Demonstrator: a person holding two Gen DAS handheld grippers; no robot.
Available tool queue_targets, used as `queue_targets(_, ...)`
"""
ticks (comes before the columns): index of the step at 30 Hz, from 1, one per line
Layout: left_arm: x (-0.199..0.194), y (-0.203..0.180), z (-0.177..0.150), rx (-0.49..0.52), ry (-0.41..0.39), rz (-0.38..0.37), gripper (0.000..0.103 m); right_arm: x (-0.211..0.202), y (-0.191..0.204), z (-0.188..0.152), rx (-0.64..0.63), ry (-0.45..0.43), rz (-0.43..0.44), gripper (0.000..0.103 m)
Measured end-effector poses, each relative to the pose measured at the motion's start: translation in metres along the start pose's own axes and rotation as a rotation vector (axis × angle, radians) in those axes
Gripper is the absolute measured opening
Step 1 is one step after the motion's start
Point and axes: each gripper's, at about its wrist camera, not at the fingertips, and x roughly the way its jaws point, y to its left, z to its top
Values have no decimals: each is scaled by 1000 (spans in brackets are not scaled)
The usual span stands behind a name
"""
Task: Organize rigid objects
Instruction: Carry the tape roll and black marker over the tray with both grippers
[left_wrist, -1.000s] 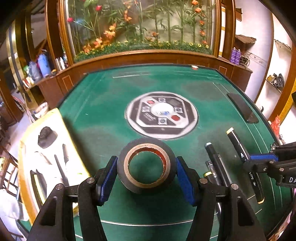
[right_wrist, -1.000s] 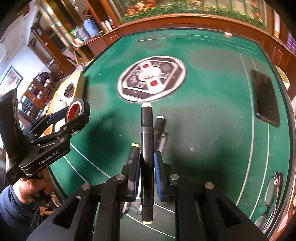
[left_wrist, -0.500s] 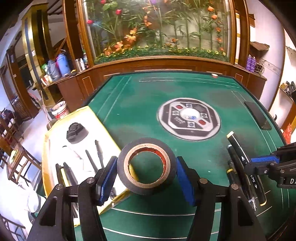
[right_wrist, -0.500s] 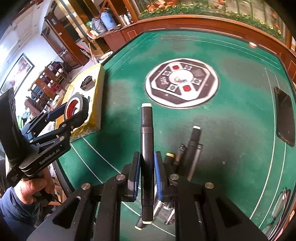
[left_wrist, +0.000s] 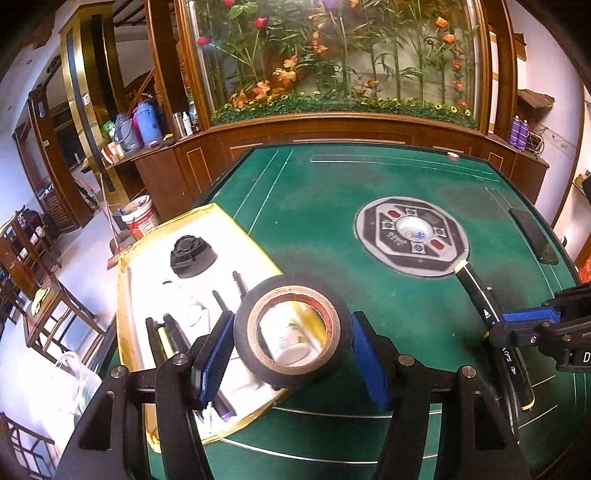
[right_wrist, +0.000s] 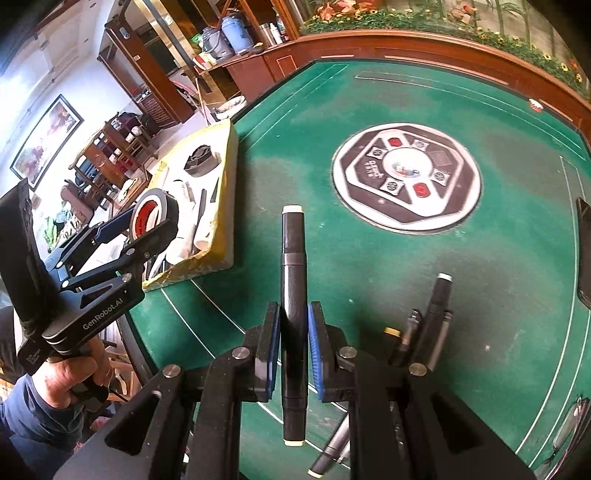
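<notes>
My left gripper (left_wrist: 291, 354) is shut on a black tape roll (left_wrist: 291, 332) with a brown core and holds it above the right edge of a yellow-rimmed white tray (left_wrist: 147, 251). The tray holds a black cap (left_wrist: 192, 253) and several pens. In the right wrist view the left gripper (right_wrist: 147, 225) with the tape roll (right_wrist: 151, 214) hovers over the tray (right_wrist: 225, 221). My right gripper (right_wrist: 291, 343) is shut on a black marker (right_wrist: 291, 280) with pale ends, held above the green table. The marker (left_wrist: 480, 299) also shows in the left wrist view.
Several more markers (right_wrist: 428, 325) lie on the green felt table (right_wrist: 369, 258) under my right gripper. A round control panel (right_wrist: 406, 181) sits at the table's middle. A black phone (left_wrist: 532, 234) lies at the right. Glasses (right_wrist: 569, 432) lie near the right edge.
My left gripper has carried the tape roll left, from over the felt to over the tray's edge. My right gripper has moved left with the marker, away from the loose markers.
</notes>
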Motion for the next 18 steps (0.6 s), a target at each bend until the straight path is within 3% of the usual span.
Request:
queue_targets(7,0,32,-4,-50,12,15,66,13,22,15,-29,6,30,14)
queue_targets(18,17,86,-11,-138,51,38,66,55,91,59,-146,27,92,14)
